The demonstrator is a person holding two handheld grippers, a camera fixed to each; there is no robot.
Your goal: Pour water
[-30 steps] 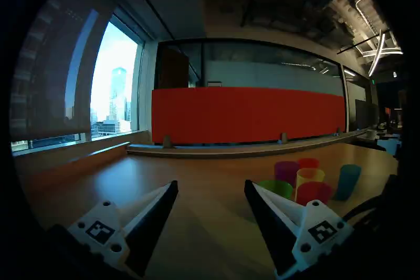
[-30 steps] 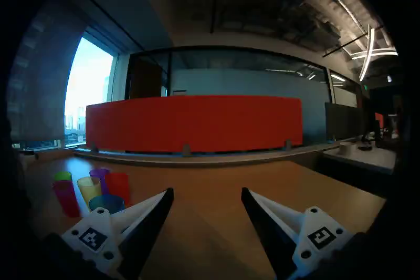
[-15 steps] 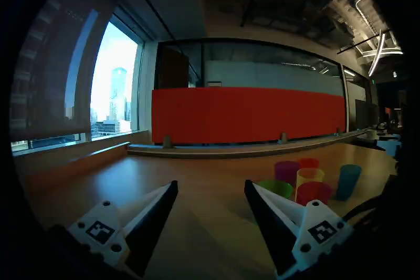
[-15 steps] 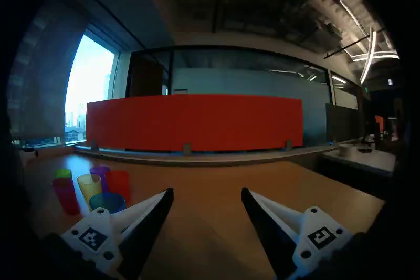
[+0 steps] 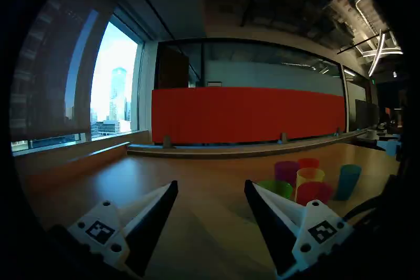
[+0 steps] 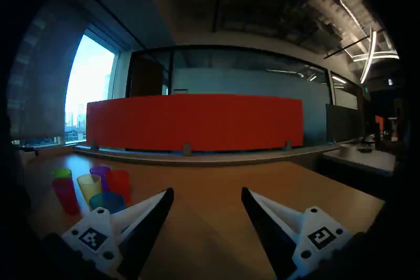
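Left gripper (image 5: 210, 201) held level above table (image 5: 210, 172), fingers spread, empty. Right gripper (image 6: 206, 206) likewise; cups (image 6: 92, 188) near left.

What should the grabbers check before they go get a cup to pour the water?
1. Left gripper open and empty: ok.
2. Right gripper open and empty: ok.
3. Cups standing upright on the table: ok.
4. Water inside any cup: cannot tell.
5. Blue cup at the edge of the bunch, free to grab: ok.
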